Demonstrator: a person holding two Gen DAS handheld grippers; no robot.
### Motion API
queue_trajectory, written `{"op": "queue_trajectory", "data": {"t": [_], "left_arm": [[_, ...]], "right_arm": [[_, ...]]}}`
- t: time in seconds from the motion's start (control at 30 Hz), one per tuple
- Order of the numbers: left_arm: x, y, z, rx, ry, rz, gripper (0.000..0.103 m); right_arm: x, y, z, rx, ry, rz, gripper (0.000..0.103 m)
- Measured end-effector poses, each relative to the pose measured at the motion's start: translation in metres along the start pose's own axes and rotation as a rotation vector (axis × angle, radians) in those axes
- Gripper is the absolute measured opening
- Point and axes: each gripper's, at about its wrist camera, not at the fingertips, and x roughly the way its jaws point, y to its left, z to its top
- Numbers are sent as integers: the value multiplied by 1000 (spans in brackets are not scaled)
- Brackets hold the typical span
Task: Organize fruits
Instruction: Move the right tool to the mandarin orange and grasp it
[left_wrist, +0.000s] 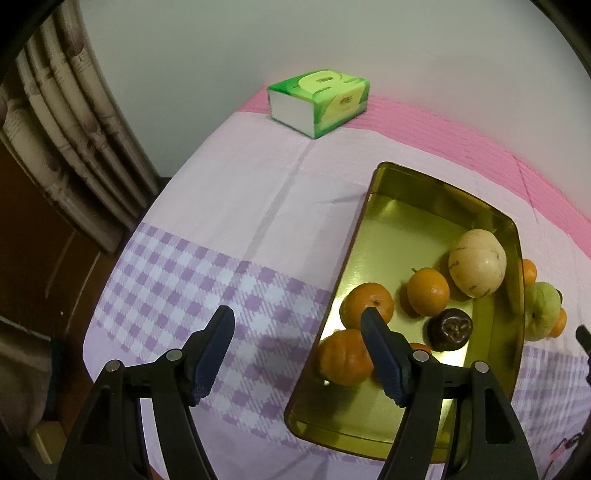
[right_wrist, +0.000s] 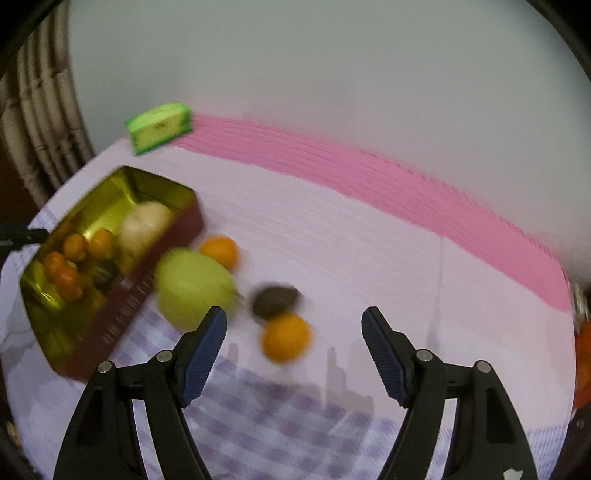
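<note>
Gold tin (left_wrist: 388, 184) sits on the checked tabletop (left_wrist: 221, 229), holding oranges (left_wrist: 428, 291), a pale melon (left_wrist: 477, 267) and a dark mangosteen (left_wrist: 450, 328); green apple (right_wrist: 194, 286) and two more oranges lie outside; left tool (left_wrist: 297, 317) and right tool (right_wrist: 293, 317) both gape wide, empty.

The tin tray (left_wrist: 402, 192) is glossy gold metal inside, mirroring the fruit. The tablecloth (left_wrist: 236, 206) is matt woven cloth. The tissue pack (left_wrist: 321, 101) wears shiny plastic wrap. Gripper pads (left_wrist: 214, 354) look ribbed and matt.
</note>
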Motion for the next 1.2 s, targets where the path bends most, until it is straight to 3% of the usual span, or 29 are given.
{"op": "queue_trajectory", "data": {"t": [0.17,0.3,0.5,0.67,0.9,1.2], "left_arm": [[-1,-9,-2,35,-12,-9,71],[-3,-16,-4,57,-17,-32,71],[-7,-31,-7,103,-17,-60,71],[-15,-49,-11,156,-12,-84,72],[-27,-82,-15,233,-10,-136,72],[-40,-130,-13,332,-11,-194,74]], "right_arm": [[10,-24,-31,55,52,2,71],[20,-27,-40,86,61,52,66],[35,-15,-36,82,29,104,56],[46,-15,-32,102,20,127,56],[60,-10,-27,110,15,144,39],[56,-18,-31,121,-16,131,38]]}}
